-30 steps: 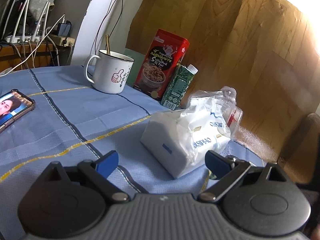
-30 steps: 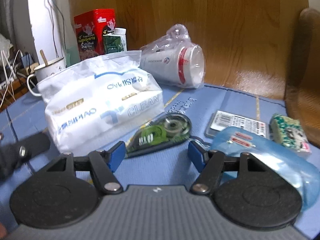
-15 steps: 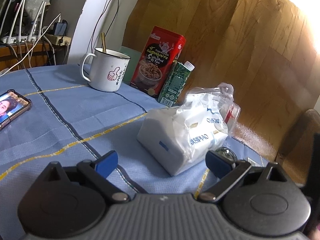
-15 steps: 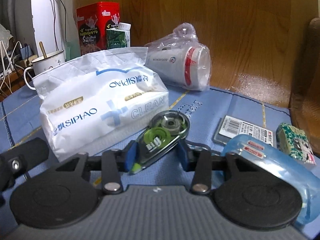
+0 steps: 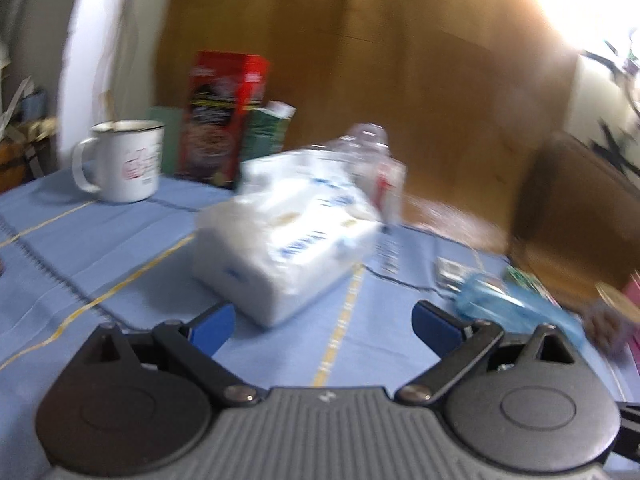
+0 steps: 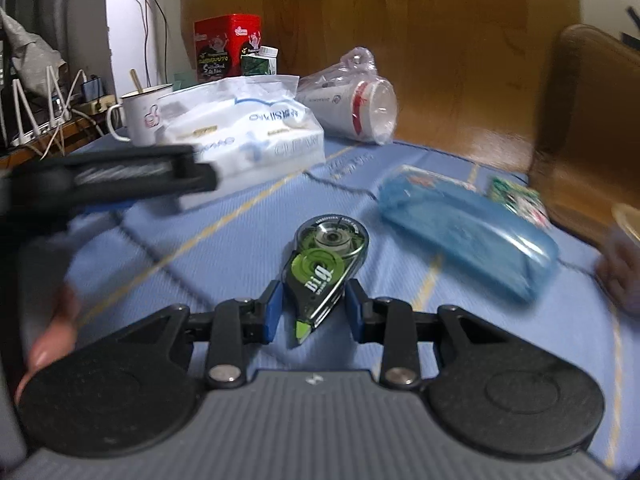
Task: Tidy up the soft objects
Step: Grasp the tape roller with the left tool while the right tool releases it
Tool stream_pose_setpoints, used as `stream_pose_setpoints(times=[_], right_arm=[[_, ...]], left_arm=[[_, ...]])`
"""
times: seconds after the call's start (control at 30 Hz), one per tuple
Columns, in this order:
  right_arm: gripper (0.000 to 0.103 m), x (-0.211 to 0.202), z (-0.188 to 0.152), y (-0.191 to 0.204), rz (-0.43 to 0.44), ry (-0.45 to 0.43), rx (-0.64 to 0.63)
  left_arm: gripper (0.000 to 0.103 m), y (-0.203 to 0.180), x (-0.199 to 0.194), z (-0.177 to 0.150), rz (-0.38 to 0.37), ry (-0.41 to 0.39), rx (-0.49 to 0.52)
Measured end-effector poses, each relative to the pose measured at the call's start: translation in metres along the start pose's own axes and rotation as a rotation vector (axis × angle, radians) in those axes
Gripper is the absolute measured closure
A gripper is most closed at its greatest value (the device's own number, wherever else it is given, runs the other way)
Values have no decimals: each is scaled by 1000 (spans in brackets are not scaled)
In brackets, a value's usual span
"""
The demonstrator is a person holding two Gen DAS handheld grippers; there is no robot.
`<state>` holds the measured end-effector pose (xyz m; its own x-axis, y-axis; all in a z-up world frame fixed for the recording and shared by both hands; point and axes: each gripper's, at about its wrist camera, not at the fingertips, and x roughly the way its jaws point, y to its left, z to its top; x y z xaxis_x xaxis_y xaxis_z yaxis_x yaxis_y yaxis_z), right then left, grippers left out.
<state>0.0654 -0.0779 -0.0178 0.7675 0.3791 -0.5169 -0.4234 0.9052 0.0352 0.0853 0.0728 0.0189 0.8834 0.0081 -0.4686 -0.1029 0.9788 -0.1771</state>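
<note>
A white soft tissue pack lies on the blue tablecloth, seen also in the right wrist view. My left gripper is open and empty, just short of the pack; it also shows at the left of the right wrist view. My right gripper is shut on a green correction tape dispenser and holds it above the cloth. A blue clear case lies to its right.
A white mug, a red tin and a green carton stand behind the pack. A bagged stack of cups lies beyond it. A small patterned packet sits by the wooden chair.
My right gripper closed on the tape dispenser and pulled it back from the tissue pack. My left gripper swung right, and its view is now blurred.
</note>
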Motion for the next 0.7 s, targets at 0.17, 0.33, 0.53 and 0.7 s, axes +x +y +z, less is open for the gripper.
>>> stream_pose_setpoints(times=[0.17, 0.33, 0.53, 0.7], right_arm=[[67, -40, -34, -6, -69, -32, -35], [67, -69, -58, -15, -132, -57, -8], [67, -82, -70, -29, -139, -73, 61], [67, -88, -72, -30, -112, -101, 100]], left_arm=[[5, -22, 0, -7, -88, 42, 118], [4, -37, -5, -18, -190, 141, 114], [4, -52, -18, -27, -340, 262, 29], [6, -75, -24, -33, -455, 369, 36]])
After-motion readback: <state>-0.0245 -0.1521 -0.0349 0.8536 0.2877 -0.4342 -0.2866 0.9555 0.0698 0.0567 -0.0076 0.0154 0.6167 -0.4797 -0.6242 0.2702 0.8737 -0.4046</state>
